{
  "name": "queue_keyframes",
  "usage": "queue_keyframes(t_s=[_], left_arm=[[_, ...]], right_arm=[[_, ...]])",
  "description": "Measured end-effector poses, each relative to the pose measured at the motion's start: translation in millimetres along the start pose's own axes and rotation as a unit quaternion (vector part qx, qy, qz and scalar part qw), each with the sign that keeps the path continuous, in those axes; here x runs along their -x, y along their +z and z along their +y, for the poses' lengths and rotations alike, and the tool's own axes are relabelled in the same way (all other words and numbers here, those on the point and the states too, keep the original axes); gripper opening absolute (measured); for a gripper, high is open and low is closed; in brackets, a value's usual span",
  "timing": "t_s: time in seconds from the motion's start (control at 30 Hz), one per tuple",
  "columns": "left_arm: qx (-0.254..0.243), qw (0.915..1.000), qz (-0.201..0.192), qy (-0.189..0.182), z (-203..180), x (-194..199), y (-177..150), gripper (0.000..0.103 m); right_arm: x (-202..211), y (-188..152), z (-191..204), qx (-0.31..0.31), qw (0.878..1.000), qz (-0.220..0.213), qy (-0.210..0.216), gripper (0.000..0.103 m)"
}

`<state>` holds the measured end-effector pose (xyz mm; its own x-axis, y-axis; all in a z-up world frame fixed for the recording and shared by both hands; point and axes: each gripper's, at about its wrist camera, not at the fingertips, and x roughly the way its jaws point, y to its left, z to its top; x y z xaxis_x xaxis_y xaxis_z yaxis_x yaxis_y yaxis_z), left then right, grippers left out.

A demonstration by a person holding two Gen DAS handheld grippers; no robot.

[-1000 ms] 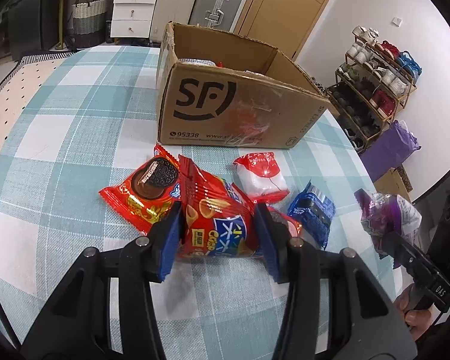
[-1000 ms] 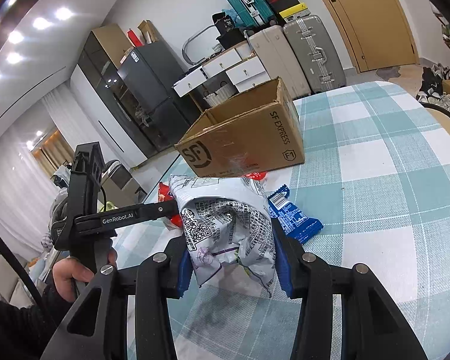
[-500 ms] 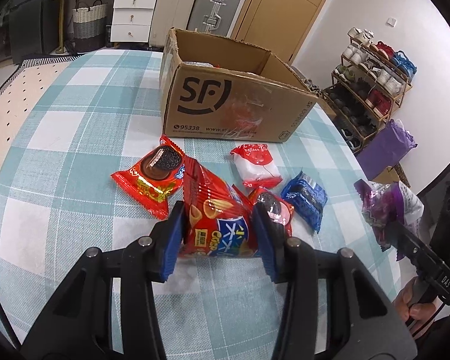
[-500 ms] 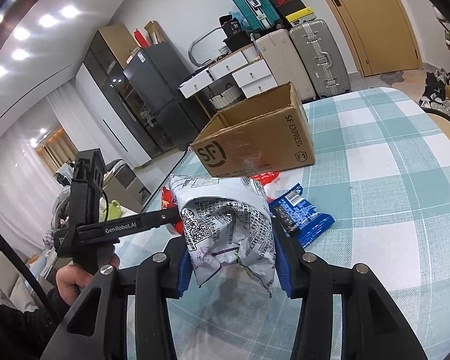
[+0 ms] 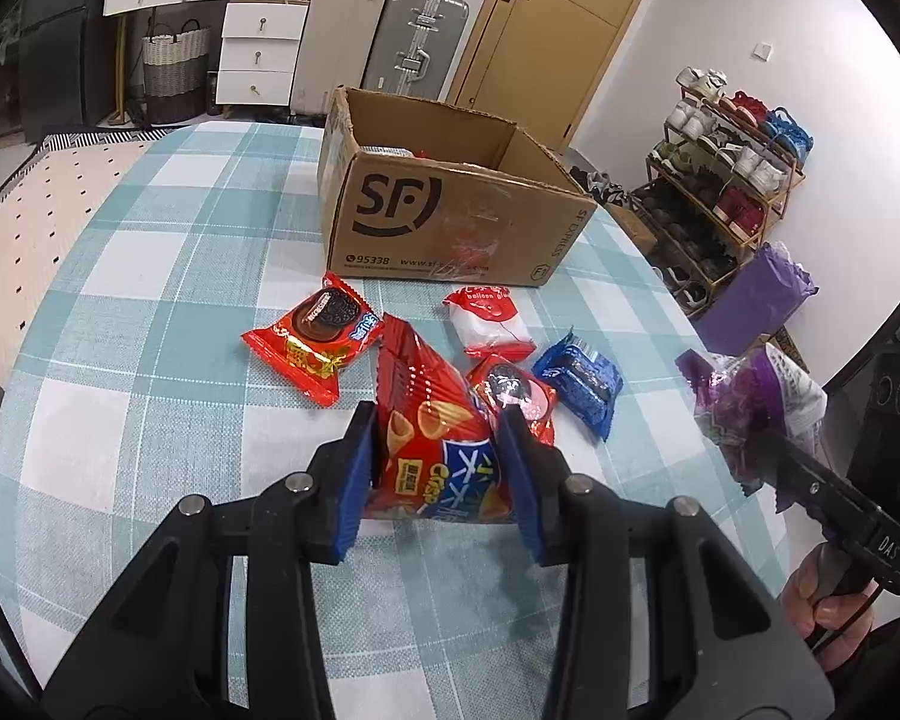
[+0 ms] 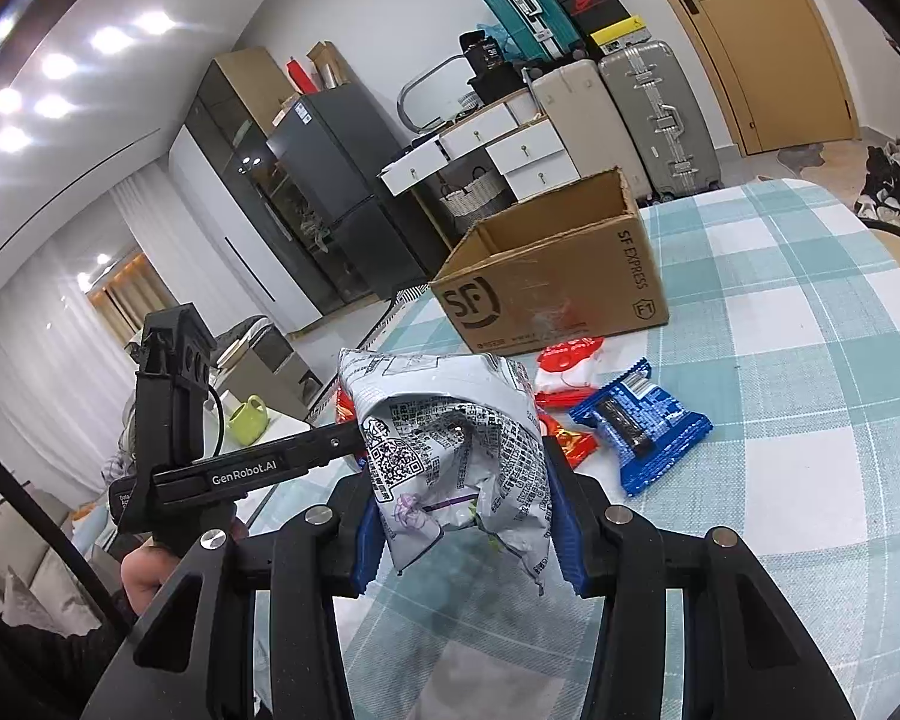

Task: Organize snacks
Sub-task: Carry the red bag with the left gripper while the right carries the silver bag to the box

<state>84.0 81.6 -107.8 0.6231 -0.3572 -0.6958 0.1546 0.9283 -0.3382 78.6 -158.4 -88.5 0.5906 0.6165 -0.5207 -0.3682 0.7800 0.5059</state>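
Pick-up step: left tongs (image 5: 435, 459), jaws closing, pinch the red crisp bag (image 5: 432, 444) just above the bench (image 5: 150, 276); right tongs (image 6: 465, 519) clamp the silver-purple bag (image 6: 450, 450). Next, probably, both go to the open cardboard box (image 5: 450, 216) beyond the loose packets.

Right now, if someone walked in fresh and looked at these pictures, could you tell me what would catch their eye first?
Probably the two held packets: the left gripper is closing on a red crisp bag, and the right gripper is shut on a crumpled silver snack bag. Behind them an open cardboard box stands on the checked tablecloth, with small red and blue packets scattered in front of it.
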Motion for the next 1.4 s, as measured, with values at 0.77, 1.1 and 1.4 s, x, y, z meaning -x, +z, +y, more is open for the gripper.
queue_keyframes(t_s=[0.77, 1.1, 1.4], left_arm=[[0.008, 0.9999, -0.010, -0.008, 8, 15, 7, 0.029], [0.005, 1.0000, -0.003, -0.001, 12, 4, 0, 0.027], [-0.024, 0.9993, -0.027, -0.009, -12, 27, 28, 0.027]], right_arm=[[-19, 20, 30, 0.037, 0.999, 0.013, 0.012, 0.046], [-21, 11, 16, 0.024, 0.999, 0.026, 0.003, 0.046], [-15, 35, 25, 0.043, 0.999, 0.016, 0.006, 0.046]])
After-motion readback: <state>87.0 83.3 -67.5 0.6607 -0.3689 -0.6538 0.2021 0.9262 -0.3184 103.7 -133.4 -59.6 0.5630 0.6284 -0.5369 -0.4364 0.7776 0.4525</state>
